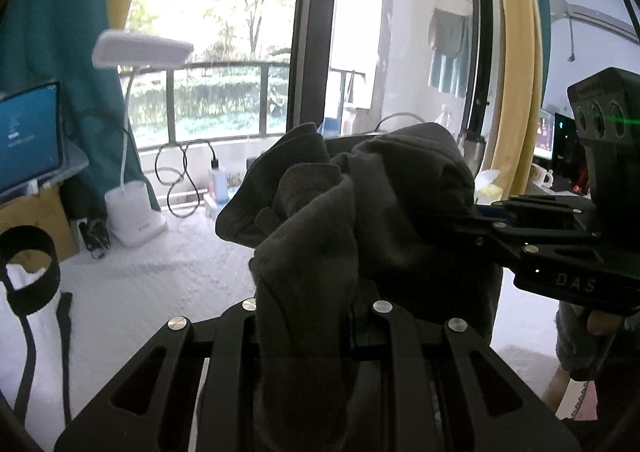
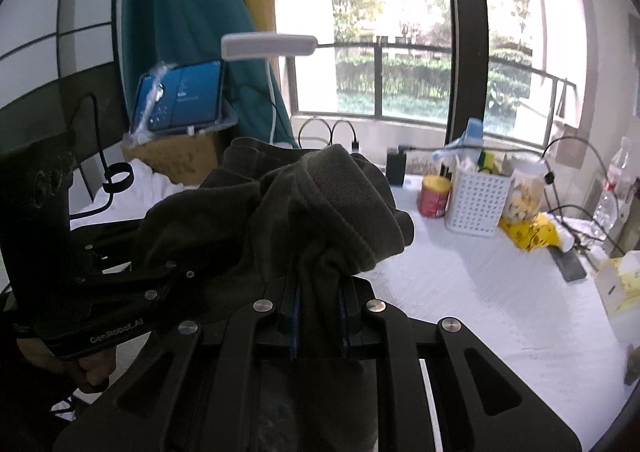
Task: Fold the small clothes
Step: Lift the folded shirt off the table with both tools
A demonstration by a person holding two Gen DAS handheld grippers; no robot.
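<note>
1. The left gripper (image 1: 316, 316) is clamped nearly closed on the dark grey garment (image 1: 360, 204), which bunches up ahead of its jaws.
2. The right gripper (image 2: 320, 316) pinches the same garment (image 2: 320, 204) between its blue pads (image 2: 295, 316), above the white table (image 2: 480, 292).

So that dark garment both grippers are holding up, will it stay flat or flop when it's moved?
Likely floppy: the dark garment bunches and droops around the right gripper and left gripper. Its thick ribbed cuff suggests some weight, so loose ends will probably swing.
</note>
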